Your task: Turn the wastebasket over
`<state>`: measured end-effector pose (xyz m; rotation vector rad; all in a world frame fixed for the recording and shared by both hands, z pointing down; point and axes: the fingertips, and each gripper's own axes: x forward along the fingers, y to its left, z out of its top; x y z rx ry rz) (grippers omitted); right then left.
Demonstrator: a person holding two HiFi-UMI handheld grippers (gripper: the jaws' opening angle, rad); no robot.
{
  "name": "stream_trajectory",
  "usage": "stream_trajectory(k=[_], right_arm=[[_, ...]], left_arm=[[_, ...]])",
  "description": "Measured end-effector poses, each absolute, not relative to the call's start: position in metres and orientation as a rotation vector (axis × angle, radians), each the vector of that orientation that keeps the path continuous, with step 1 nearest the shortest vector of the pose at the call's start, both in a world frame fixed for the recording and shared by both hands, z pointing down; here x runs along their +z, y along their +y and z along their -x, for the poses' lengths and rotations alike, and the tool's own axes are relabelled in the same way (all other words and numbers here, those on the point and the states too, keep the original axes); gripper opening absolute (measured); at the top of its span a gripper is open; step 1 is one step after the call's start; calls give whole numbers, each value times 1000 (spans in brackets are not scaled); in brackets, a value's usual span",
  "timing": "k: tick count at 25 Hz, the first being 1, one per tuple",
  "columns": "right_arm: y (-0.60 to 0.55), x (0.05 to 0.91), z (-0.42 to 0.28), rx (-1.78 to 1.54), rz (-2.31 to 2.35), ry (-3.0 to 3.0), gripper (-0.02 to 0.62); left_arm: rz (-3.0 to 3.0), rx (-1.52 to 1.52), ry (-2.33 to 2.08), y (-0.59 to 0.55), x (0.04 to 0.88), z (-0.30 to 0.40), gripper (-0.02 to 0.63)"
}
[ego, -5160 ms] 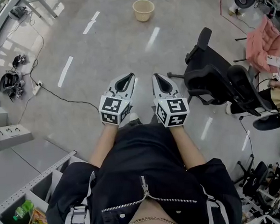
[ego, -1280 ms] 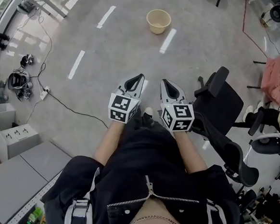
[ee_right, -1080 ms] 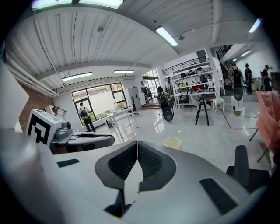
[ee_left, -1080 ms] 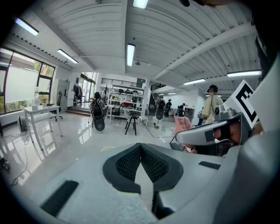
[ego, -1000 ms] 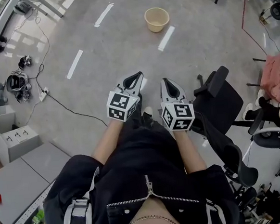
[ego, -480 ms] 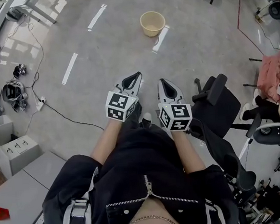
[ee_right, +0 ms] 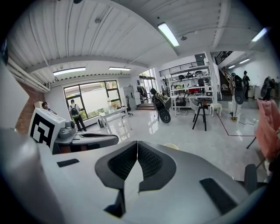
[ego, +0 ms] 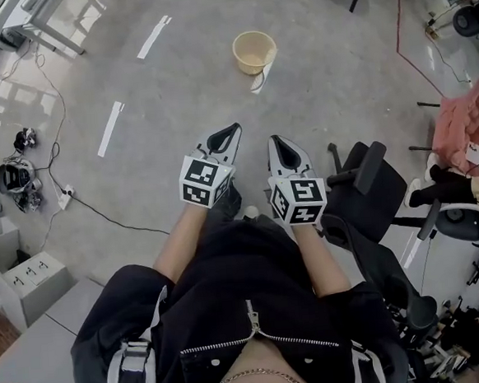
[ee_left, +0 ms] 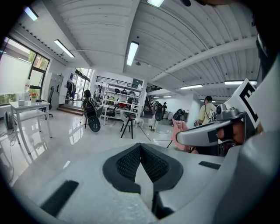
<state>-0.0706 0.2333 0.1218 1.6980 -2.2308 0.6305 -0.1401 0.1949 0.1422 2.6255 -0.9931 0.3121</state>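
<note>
The wastebasket (ego: pixel 255 51) is a pale beige tub standing upright on the grey floor, mouth up, well ahead of me in the head view. My left gripper (ego: pixel 233 129) and right gripper (ego: pixel 273 140) are held side by side in front of my body, both pointing toward it, both shut and empty. In the right gripper view the shut gripper (ee_right: pixel 137 142) hides all but a sliver of the wastebasket's rim (ee_right: pixel 170 146). The left gripper view shows its gripper (ee_left: pixel 140 145) shut, and the basket is hidden.
A black office chair (ego: pixel 363 193) stands close on my right, with a pink cloth (ego: pixel 459 124) draped beyond it. A black cable (ego: pixel 101 210) and headsets (ego: pixel 11 175) lie at the left. White floor strips (ego: pixel 109 129) and a grey cabinet (ego: pixel 15 274) are also left.
The wastebasket has drifted lower and slightly left in the head view as I walk toward it. The chair has slid back along my right. Both grippers stay shut and level.
</note>
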Motion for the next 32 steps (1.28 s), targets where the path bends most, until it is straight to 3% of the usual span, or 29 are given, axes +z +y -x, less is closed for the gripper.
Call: stream_trajectory(k=[8,32], right_arm=[[205,120,90,597,-1745,-2174,11],[158,120,65,610,-1853,-2098,11]], left_arm=[[-2641,302,-920,157,148,155,5],[-2645,315,-839,106,157,138,5]])
